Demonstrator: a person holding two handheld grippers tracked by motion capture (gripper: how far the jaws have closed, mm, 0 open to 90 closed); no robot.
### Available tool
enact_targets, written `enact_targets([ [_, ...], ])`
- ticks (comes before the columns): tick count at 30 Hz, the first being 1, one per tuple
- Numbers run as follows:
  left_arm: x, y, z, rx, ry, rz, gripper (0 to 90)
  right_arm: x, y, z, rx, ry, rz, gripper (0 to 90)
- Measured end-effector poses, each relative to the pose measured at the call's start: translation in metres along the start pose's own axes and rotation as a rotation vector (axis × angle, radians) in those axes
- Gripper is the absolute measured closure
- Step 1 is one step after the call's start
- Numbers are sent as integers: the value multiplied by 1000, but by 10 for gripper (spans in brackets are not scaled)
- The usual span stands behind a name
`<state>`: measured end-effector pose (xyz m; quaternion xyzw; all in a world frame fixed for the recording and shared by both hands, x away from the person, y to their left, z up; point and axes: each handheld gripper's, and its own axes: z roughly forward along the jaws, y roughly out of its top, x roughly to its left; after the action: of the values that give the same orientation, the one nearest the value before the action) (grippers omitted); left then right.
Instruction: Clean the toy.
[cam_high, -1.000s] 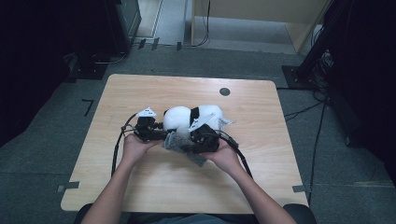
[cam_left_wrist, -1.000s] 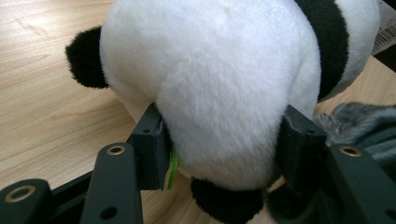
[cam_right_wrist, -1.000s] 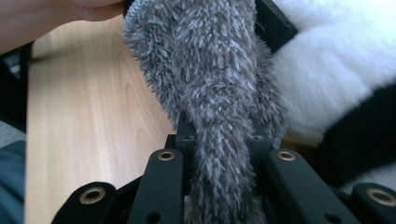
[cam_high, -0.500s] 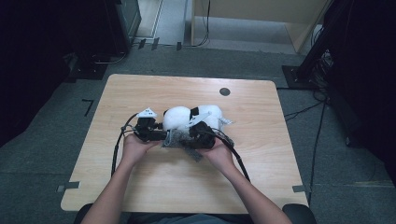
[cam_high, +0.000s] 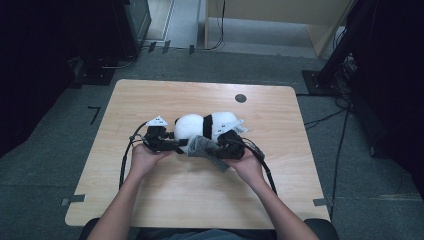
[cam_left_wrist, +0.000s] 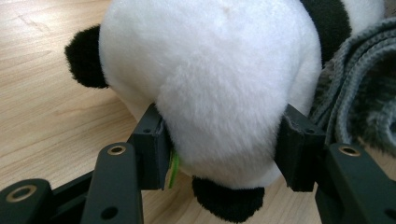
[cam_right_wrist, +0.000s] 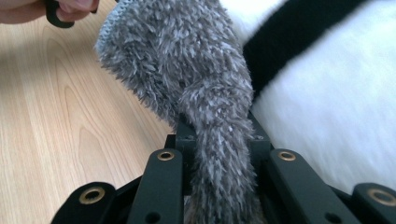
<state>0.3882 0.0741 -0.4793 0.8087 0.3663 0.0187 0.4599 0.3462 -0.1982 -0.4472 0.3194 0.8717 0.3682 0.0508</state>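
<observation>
A white and black panda plush (cam_high: 205, 126) lies on its side in the middle of the wooden table (cam_high: 165, 200). My left gripper (cam_high: 172, 145) is shut on its head, and in the left gripper view the pads (cam_left_wrist: 153, 151) press into the white fur (cam_left_wrist: 210, 84) from both sides of my left gripper (cam_left_wrist: 224, 154). My right gripper (cam_high: 222, 149) is shut on a grey fuzzy cloth (cam_high: 206, 149) along the panda's near side. In the right gripper view the cloth (cam_right_wrist: 187, 60) rises from my right gripper (cam_right_wrist: 219, 140), with the panda's body (cam_right_wrist: 336, 116) to its right.
A small black round spot (cam_high: 240, 98) marks the table's far side. Cables (cam_high: 125, 160) trail from both grippers toward the near edge. Dark equipment (cam_high: 125, 25) and a stand (cam_high: 345, 65) sit on the floor beyond the table. The other hand (cam_right_wrist: 28, 9) shows in the right gripper view.
The grey cloth and my right gripper have shifted slightly left along the panda's near side, toward the left gripper. The left gripper keeps its hold on the head.
</observation>
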Motion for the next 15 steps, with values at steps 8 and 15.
enact_targets([
  [8, -3, 0, 1, 19, 31, 32, 448, -11, -14, -17, 8, 4, 29, 750],
  [15, -2, 0, 1, 24, 28, 39, 453, -24, -27, -33, 10, 13, 37, 745],
])
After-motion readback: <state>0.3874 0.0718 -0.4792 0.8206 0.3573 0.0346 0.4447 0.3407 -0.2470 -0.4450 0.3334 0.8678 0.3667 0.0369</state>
